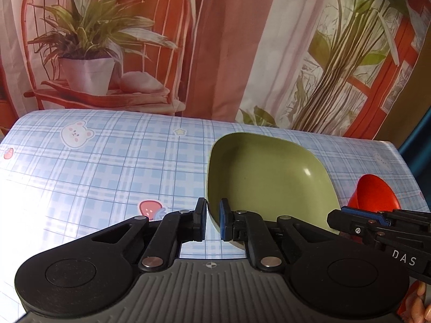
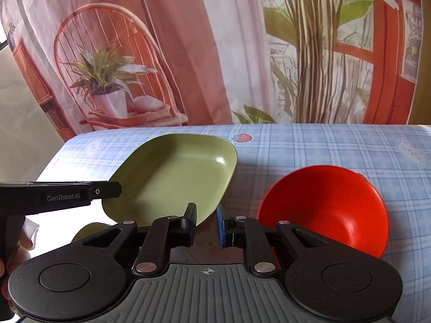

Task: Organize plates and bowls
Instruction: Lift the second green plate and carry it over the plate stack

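Left tool point(image 1: 212, 219) is pinched on the near rim of the green plate point(image 1: 266, 180), jaws nearly closed with only the thin rim between them. The plate is tilted, far edge up, so it looks lifted off the table point(image 1: 80, 167) rather than resting flat.

Right tool point(image 2: 206, 222): its own camera shows the jaws close together, nothing clearly between them. The left camera shows that tool point(image 1: 358, 219) edge-on, closed near the rim of the red bowl point(image 1: 374, 191), but I can't tell from either view whether it has the bowl's edge. The red bowl point(image 2: 326, 207) is tipped toward the camera, just right of the green plate point(image 2: 172, 175), the two close but apart.

Risks:
- Edge-only grip on a smooth plate: it could pivot or slip out if swung quickly.
- Plate and bowl are close, so a sideways move may knock them together.
- If the right tool isn't really on the bowl, a lift would leave it rocking on the table.

View differences: the right camera shows the left tool point(image 2: 107, 189) from the side, a second green piece point(image 2: 89, 230) low under the plate, partly hidden, and fingers point(image 2: 27, 239) on the handle. The left camera shows the rim pinch itself. Farthest back, a printed curtain point(image 2: 215, 53) hangs behind the table.
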A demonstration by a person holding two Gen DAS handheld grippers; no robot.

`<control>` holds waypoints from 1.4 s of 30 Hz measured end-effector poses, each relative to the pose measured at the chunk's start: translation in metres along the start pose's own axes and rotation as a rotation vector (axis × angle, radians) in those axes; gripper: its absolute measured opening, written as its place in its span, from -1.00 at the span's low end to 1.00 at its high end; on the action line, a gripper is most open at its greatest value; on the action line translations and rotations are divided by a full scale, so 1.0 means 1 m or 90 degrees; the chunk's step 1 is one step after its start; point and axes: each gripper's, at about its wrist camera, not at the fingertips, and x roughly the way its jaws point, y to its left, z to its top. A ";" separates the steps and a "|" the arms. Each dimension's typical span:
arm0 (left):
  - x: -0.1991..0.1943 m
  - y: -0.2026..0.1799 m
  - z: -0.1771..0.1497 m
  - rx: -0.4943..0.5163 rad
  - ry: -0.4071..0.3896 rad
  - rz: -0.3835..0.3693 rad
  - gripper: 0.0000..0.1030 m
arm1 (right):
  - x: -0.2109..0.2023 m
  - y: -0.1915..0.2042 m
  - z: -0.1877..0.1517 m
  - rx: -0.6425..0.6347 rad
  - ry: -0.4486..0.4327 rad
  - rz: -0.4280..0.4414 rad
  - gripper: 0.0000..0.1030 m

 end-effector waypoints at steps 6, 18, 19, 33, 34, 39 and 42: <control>-0.041 0.001 0.001 0.005 -0.041 0.009 -0.79 | -0.029 0.016 0.007 -0.014 -0.046 0.029 -0.71; -0.110 0.003 -0.050 -0.010 -0.067 0.017 -0.79 | -0.084 0.046 -0.048 -0.030 -0.053 0.090 -0.70; -0.111 0.003 -0.055 -0.012 -0.064 0.015 -0.79 | -0.086 0.047 -0.053 -0.030 -0.051 0.090 -0.70; -0.103 0.009 -0.099 -0.028 -0.001 0.026 -0.78 | -0.090 0.055 -0.092 -0.060 -0.009 0.071 -0.70; -0.103 0.009 -0.100 -0.030 0.001 0.025 -0.78 | -0.088 0.055 -0.094 -0.058 -0.005 0.071 -0.71; -0.101 0.009 -0.103 -0.028 0.005 0.020 -0.78 | -0.085 0.053 -0.100 -0.053 0.003 0.063 -0.71; -0.099 0.006 -0.104 -0.017 0.006 0.027 -0.78 | -0.083 0.051 -0.102 -0.044 0.009 0.064 -0.71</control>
